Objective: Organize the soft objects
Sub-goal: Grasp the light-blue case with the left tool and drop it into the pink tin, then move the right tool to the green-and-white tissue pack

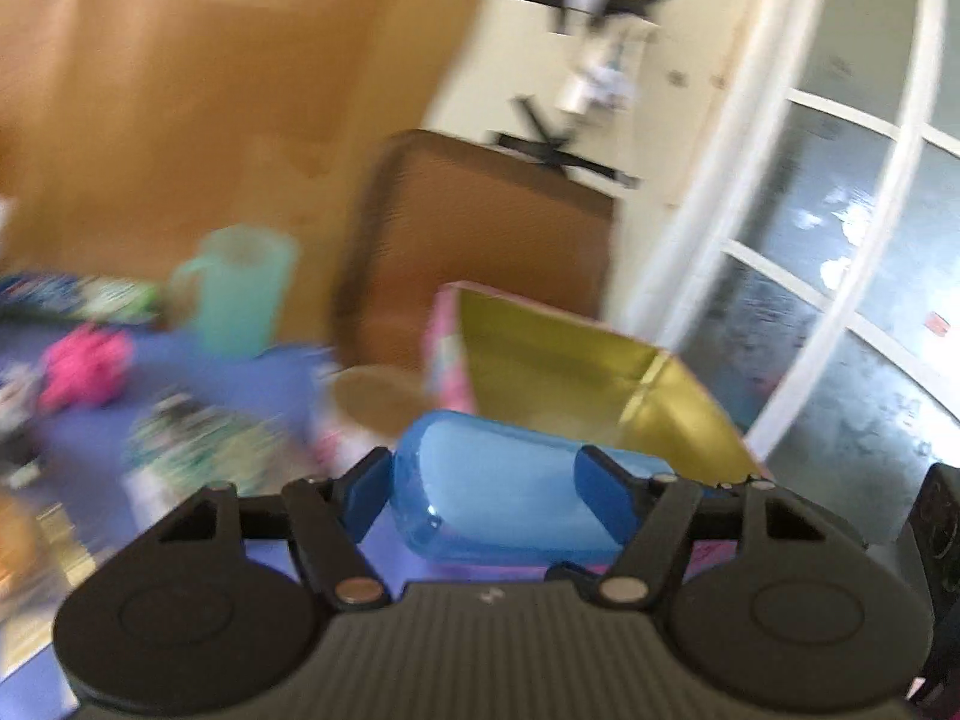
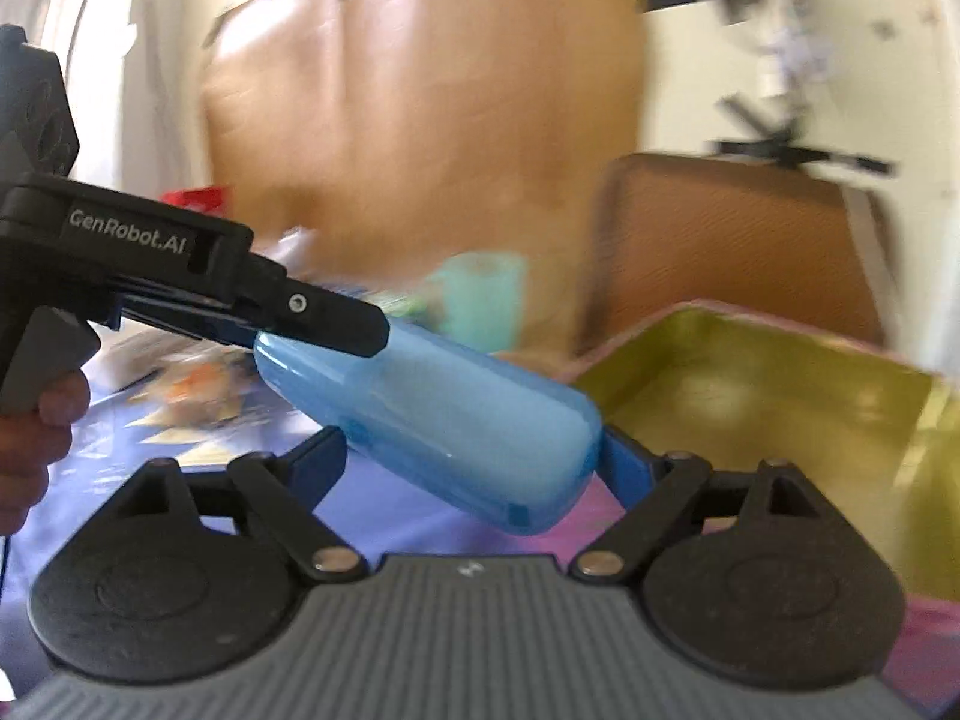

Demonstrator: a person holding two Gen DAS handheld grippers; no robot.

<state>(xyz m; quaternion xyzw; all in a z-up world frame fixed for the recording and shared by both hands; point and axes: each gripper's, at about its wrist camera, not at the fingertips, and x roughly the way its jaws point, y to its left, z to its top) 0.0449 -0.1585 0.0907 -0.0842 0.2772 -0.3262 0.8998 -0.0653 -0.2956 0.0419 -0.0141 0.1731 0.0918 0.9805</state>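
Note:
A light blue oblong case (image 1: 498, 486) is held in the air by both grippers over the table. My left gripper (image 1: 486, 486) is shut on one end of it; in the right wrist view that gripper (image 2: 324, 330) reaches in from the left and clamps the case's far end. My right gripper (image 2: 474, 462) is shut on the near end of the blue case (image 2: 444, 414). An open box with a gold inside and pink outside (image 1: 570, 372) stands just beyond the case; it shows in the right wrist view too (image 2: 762, 396). Both views are motion-blurred.
A mint green mug (image 1: 240, 294) and a pink soft object (image 1: 84, 366) sit on the purple-blue table cover (image 1: 198, 372) among blurred printed packets. A brown chair back (image 1: 480, 228) stands behind the table. A glazed white door (image 1: 840, 240) is at right.

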